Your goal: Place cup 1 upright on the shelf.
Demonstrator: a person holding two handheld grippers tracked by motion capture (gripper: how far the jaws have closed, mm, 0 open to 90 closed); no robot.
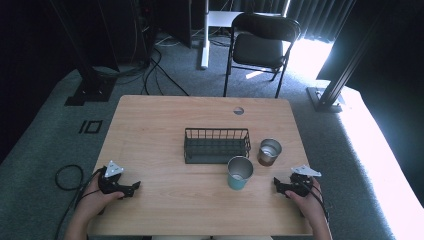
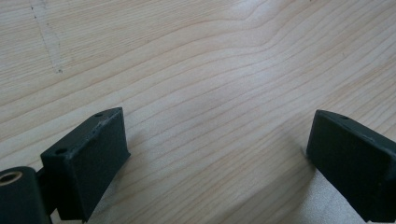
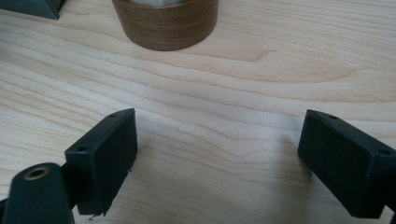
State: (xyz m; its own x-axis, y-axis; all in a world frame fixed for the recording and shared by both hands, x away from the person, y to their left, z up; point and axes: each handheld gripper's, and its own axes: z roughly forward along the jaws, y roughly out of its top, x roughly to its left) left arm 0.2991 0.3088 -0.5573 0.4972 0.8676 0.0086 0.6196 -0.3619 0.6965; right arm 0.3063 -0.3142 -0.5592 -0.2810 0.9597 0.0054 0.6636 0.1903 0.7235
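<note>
A black wire basket stands at the middle of the wooden table. Just to its right is a wood-sided metal cup, and in front of that a teal metal cup. My left gripper rests near the front left edge, held by a hand, jaws pointing right. In the left gripper view my left gripper is open over bare wood. My right gripper rests at the front right, just right of the teal cup. It is open, with the wood-sided cup's base ahead of it.
A corner of the basket shows in the right gripper view. The table has a round cable hole near its far edge. A black folding chair stands beyond the table, and cables lie on the floor at the left.
</note>
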